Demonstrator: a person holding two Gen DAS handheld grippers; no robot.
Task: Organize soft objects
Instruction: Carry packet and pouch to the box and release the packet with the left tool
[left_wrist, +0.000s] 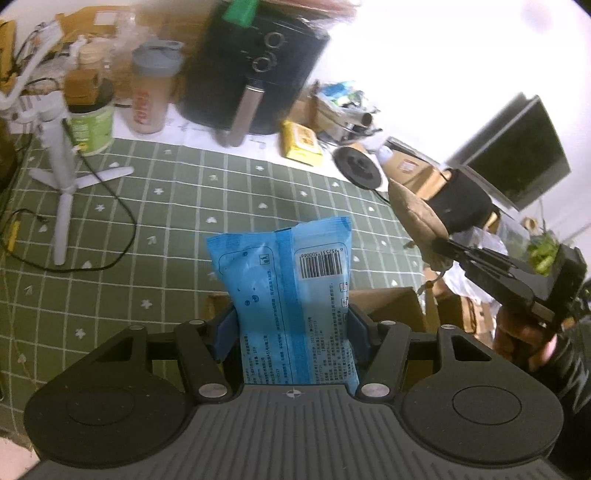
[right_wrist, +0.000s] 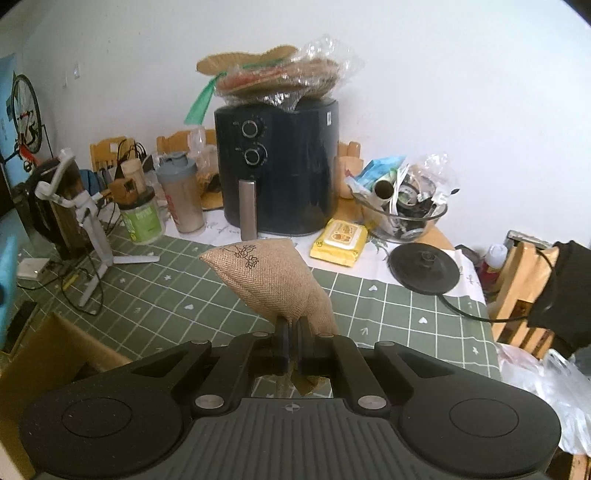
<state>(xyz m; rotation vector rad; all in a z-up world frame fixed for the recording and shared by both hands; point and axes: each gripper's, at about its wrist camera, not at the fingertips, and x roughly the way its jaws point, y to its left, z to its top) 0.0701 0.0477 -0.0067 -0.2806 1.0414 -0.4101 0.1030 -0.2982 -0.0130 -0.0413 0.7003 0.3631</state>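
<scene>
Above green tablecloth (left_wrist: 177, 206): blue packet (left_wrist: 291, 295) lengthwise from left claw (left_wrist: 291, 332).

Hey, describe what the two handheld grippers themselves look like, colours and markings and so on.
Both are matte black. The left gripper has dark blue finger pads, silver pivot screws, a grey ribbed body with a small crosshair mark, and round discs either side. The right gripper looks the same up close; a hand in a dark sleeve holds it.
</scene>
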